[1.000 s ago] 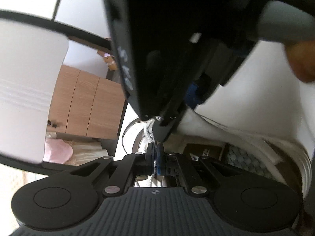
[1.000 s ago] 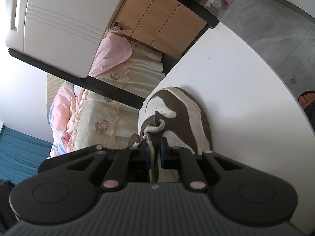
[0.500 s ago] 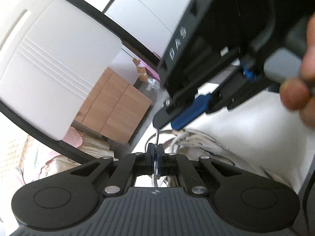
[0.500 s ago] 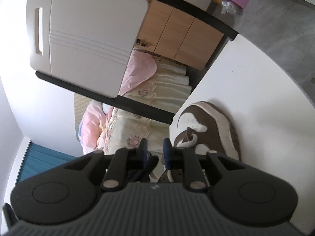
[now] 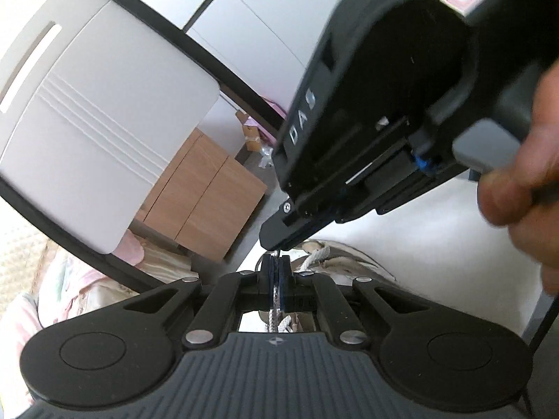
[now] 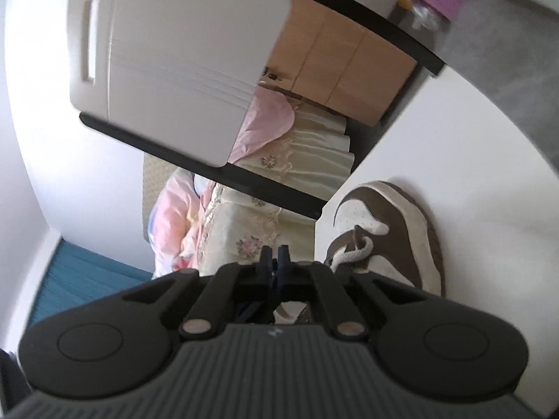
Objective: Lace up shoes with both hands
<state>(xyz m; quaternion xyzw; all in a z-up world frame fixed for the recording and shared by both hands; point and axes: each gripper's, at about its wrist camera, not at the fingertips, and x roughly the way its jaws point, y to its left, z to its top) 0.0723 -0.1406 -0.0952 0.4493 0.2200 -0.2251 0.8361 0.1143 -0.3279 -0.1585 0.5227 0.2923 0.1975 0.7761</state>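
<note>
Brown-and-white shoe (image 6: 394,230) lying on white table (image 6: 471,160), just ahead and right of right gripper (image 6: 274,265) jaws; white lace (image 6: 353,255) crossing its eyelets

In left wrist view, lace (image 5: 276,293) running up between left gripper (image 5: 276,272) pads, clamped there, metal tip poking out above jaws; shoe (image 5: 335,262) just beyond, right of jaws

Right gripper (image 5: 279,235) jaws pressed together, tips just above left jaws; whether lace tip caught between them cannot tell

Hand (image 5: 524,181) on its trigger

Beyond jaws: white chair back (image 6: 174,63), wooden cabinet (image 6: 349,70), pink bedding (image 6: 265,129)
</note>
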